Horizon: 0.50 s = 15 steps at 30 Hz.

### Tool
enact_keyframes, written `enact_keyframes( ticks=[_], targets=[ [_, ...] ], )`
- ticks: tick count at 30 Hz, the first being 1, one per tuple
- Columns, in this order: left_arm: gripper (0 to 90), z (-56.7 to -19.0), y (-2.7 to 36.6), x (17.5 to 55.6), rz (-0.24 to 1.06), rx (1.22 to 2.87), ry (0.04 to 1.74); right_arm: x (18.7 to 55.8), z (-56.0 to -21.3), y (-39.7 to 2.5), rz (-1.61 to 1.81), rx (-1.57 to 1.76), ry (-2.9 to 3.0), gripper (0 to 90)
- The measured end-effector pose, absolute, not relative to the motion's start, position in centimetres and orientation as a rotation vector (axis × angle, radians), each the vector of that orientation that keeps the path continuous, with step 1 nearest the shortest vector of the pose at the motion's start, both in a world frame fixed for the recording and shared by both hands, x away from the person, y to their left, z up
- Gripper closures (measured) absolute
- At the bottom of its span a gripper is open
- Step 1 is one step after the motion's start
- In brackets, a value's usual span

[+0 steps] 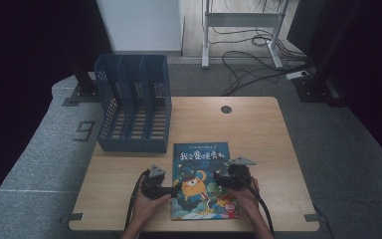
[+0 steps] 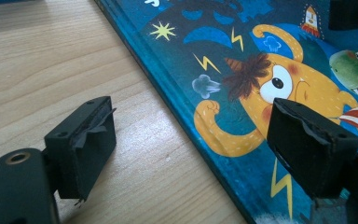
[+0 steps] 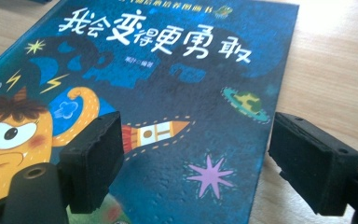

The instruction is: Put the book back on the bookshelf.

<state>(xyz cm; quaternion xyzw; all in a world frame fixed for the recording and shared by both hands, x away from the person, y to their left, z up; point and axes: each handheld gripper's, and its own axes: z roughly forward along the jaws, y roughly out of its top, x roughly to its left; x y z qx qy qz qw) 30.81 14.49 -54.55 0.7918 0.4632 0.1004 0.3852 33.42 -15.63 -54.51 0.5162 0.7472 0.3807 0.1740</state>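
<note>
Jaws of left gripper [image 2: 191, 149] and right gripper [image 3: 196, 163] gape wide, empty, straddling the book's [image 1: 201, 179] edges.

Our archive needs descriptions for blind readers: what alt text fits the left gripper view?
The left gripper, jaws open, straddles the left edge of a blue picture book lying flat on a wooden table. One jaw is over bare wood, the other over the cover's orange one-eyed monster.

hand-held gripper [image 2: 191, 140] jaws apart, straddling picture book [image 2: 261, 93] edge on table [image 2: 51, 70].
</note>
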Motion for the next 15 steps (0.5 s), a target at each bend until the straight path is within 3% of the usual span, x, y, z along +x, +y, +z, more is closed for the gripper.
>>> enact_keyframes(
  ticks=[15],
  targets=[
    [15.5, -54.64, 13.65, 30.72, 0.255, 2.022, 1.159, 33.31, -54.87, -15.62, 1.054, 1.492, 2.135, 18.2]
  ],
)
